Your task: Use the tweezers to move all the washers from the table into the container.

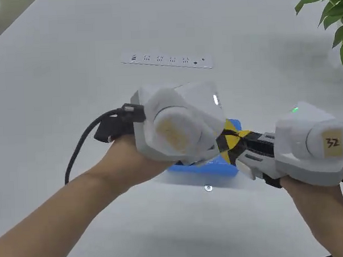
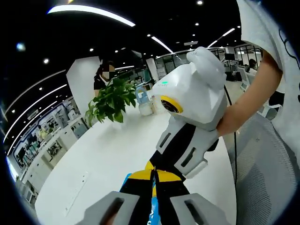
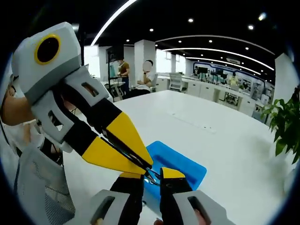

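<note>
The blue container (image 1: pixel 210 168) lies on the white table, mostly covered by both grippers; its floor shows in the right gripper view (image 3: pixel 183 164). One small washer (image 1: pixel 208 188) rests on the table just in front of it. My left gripper (image 3: pixel 140 164) comes in from the upper left, its yellow jaws shut on dark slim tweezers (image 3: pixel 123 146). The tweezers' tips reach between the jaws of my right gripper (image 3: pixel 152 176), which are closed to a narrow gap around them. From the head camera, the left gripper (image 1: pixel 228 138) and right gripper (image 1: pixel 241 151) meet tip to tip above the container.
A white power strip (image 1: pixel 167 60) lies flat at the far middle of the table. A leafy plant (image 1: pixel 331 13) stands at the back right corner. A black cable (image 1: pixel 84 143) trails from the left gripper. People stand in the office behind.
</note>
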A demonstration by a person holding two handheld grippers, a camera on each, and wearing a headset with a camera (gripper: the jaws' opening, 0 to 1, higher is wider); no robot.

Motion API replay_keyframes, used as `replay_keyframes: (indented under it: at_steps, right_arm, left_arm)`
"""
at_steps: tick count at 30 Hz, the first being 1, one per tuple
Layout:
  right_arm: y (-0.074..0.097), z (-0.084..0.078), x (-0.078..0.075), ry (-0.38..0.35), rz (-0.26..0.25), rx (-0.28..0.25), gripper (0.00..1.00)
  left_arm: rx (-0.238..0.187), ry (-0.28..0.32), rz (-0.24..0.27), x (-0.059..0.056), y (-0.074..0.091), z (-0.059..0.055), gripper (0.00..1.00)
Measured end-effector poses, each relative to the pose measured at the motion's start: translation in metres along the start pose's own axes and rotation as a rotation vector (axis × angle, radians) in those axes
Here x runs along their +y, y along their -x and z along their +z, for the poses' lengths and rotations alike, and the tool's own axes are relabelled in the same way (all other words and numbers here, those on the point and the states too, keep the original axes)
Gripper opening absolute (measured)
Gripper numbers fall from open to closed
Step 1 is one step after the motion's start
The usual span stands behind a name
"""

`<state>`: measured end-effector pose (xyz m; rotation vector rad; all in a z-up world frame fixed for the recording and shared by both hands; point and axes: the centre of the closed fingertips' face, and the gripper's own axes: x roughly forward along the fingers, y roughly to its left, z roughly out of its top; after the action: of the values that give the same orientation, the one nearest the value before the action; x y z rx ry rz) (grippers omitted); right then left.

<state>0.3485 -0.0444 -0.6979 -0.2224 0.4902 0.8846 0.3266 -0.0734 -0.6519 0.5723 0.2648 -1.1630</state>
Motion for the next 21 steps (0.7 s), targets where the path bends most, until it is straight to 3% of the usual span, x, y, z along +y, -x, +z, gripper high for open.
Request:
replay_keyframes:
  at_steps: [7, 11, 21]
  right_arm:
    - [0.004, -0.01, 0.02, -0.004, 0.053, 0.016, 0.1]
    - [0.002, -0.019, 0.029, -0.011, 0.061, 0.029, 0.09]
    - [-0.008, -0.041, 0.034, -0.072, 0.06, 0.062, 0.09]
  left_arm:
    - [0.01, -0.022, -0.069, -0.019, 0.006, -0.005, 0.0]
    - [0.016, -0.02, -0.081, -0.028, 0.007, -0.012, 0.0]
    - [0.02, 0.098, 0.02, -0.035, -0.001, -0.033, 0.0]
